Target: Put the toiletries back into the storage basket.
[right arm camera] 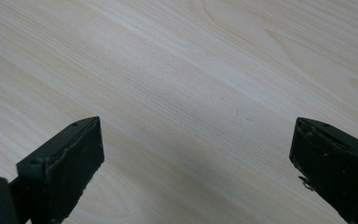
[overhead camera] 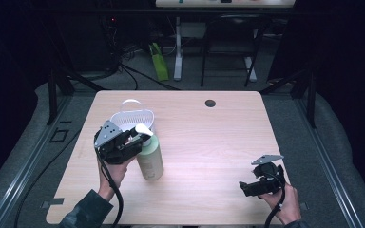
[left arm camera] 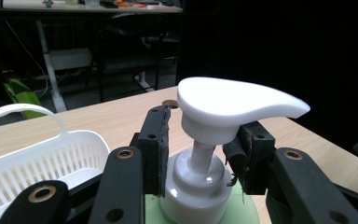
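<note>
Pale green plastic pump bottle (overhead camera: 150, 159), white collar and broad white dispenser head; upright on the light wood-grain table (overhead camera: 209, 142), left half, just near of the white slotted plastic basket with hoop handle (overhead camera: 133, 118). No label or writing readable. Left gripper (left arm camera: 200, 156): jaws clamped on the bottle's white pump neck. Right gripper (right arm camera: 196, 163): jaws wide apart over bare tabletop, near right.
</note>
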Demonstrator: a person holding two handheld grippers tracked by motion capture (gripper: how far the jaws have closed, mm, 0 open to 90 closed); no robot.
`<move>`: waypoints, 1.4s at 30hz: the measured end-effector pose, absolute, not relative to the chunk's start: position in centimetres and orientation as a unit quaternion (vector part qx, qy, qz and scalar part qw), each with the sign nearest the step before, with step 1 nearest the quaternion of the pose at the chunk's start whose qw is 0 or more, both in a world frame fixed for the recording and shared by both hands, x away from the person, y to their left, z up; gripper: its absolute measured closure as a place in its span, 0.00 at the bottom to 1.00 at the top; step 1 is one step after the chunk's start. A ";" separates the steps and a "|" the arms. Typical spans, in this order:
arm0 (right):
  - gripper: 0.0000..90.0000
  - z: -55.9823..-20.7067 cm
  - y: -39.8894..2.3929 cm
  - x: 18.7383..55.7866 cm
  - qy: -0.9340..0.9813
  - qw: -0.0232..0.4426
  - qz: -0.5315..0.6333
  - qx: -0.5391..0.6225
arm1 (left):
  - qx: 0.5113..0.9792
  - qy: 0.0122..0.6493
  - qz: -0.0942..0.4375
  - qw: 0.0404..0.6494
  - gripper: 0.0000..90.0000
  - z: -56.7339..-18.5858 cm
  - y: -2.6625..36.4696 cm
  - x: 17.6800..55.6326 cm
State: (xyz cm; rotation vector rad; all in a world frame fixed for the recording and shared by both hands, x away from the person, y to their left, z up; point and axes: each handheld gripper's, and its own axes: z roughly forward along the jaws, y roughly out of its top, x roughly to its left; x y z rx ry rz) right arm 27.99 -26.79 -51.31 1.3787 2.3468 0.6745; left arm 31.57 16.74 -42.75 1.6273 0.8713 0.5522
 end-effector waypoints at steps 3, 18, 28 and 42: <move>0.03 -51.3 -26.8 28.0 0.825 0.168 0.237 0.485 | 0.692 0.368 0.238 0.574 0.69 -42.6 16.7 31.5; 0.03 -51.2 -26.8 28.0 0.824 0.175 0.237 0.484 | 0.691 0.360 0.238 0.580 0.75 -42.6 16.7 31.4; 0.03 -51.1 -27.0 28.0 0.824 0.179 0.236 0.483 | 0.690 0.363 0.237 0.579 0.75 -42.5 16.9 31.6; 0.01 -51.2 -26.9 28.0 0.827 0.174 0.236 0.480 | 0.693 0.367 0.232 0.575 0.75 -41.8 17.2 31.6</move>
